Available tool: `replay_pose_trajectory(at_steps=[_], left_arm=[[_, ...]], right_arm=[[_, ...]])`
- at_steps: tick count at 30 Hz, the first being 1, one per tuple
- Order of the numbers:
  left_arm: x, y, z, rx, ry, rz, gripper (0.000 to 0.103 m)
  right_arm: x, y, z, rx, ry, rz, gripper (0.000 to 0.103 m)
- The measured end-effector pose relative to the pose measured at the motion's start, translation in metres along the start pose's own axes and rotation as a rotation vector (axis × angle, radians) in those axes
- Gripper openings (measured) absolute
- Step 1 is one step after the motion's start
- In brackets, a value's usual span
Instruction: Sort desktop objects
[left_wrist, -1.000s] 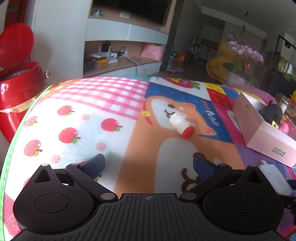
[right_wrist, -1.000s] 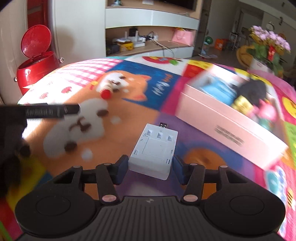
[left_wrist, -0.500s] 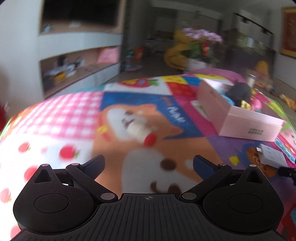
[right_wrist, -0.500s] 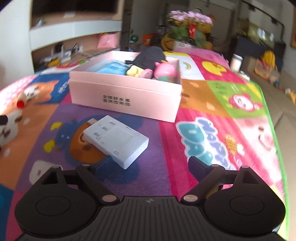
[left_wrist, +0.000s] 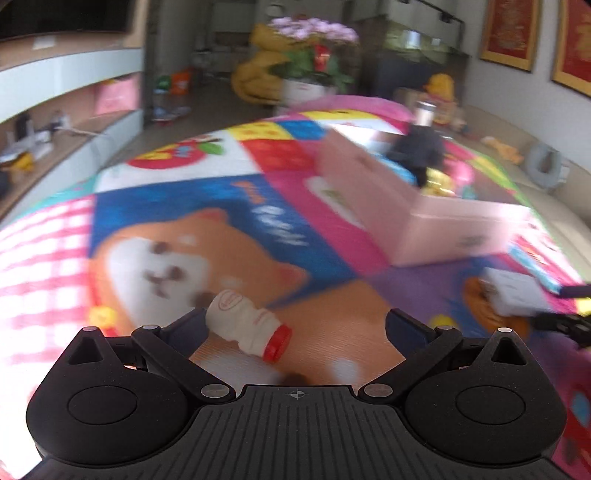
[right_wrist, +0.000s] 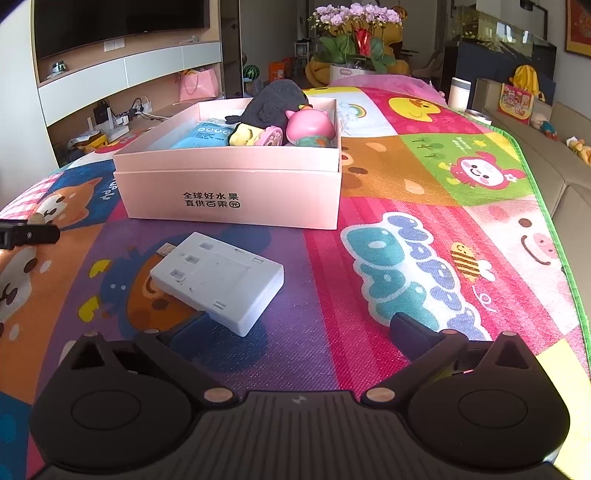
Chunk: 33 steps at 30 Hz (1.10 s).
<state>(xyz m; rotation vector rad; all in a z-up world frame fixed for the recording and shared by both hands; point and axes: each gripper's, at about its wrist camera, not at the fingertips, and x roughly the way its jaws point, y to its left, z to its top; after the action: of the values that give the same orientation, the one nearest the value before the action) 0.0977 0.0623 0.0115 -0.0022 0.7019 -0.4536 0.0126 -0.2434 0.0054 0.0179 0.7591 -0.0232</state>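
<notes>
Jaws of both grippers stand apart and empty: left gripper (left_wrist: 295, 325) has the small white red-capped plastic bottle (left_wrist: 248, 329) lying crosswise beside its left finger, nearer than right gripper (right_wrist: 284, 328).

The pink box (right_wrist: 236, 192) is showing two lines of black Chinese print on its near wall: 全球好水果 above 直供百果园. To its right, the play mat (right_wrist: 424, 229) is carrying big cartoon letters that are probably reading "HAPPY DAY". The small bottle's (left_wrist: 247, 328) red logo is blurring past reading.
</notes>
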Motion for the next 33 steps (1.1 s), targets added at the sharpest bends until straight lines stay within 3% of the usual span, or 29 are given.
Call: replay_pose_trajectory(at_steps=[3,8,10,11,16,18,23,28,33], left_arm=[[-0.009,-0.017,-0.01,0.024,-0.022,-0.023,0.103],[-0.014,-0.025,-0.009,0.057,-0.063,0.063,0.102],[-0.012,-0.022,-0.008,0.044,-0.041,0.076,0.087],[-0.01,-0.021,-0.008,0.04,-0.027,0.085,0.07],[-0.01,-0.017,-0.009,0.012,-0.026,0.12,0.064],[-0.01,-0.018,-0.009,-0.006,-0.028,0.134,0.051],[-0.021,-0.039,-0.019,-0.048,-0.034,0.081,0.051],[-0.032,-0.083,-0.04,-0.002,-0.02,0.197,0.051],[-0.039,-0.088,-0.049,-0.047,-0.044,0.201,0.057]], right_arm=[[0.0,0.0,0.0,0.002,0.001,0.001,0.103],[0.0,0.0,0.0,0.001,0.001,0.001,0.103],[0.0,0.0,0.0,0.002,0.001,0.001,0.103],[0.0,0.0,0.0,0.002,0.001,0.001,0.103],[0.0,0.0,0.0,0.002,0.001,0.002,0.103],[0.0,0.0,0.0,0.001,0.001,0.001,0.103],[0.0,0.001,0.0,-0.001,-0.002,-0.004,0.103],[-0.004,0.006,0.001,-0.023,-0.02,-0.005,0.103],[-0.004,0.027,0.01,0.011,-0.014,0.051,0.103]])
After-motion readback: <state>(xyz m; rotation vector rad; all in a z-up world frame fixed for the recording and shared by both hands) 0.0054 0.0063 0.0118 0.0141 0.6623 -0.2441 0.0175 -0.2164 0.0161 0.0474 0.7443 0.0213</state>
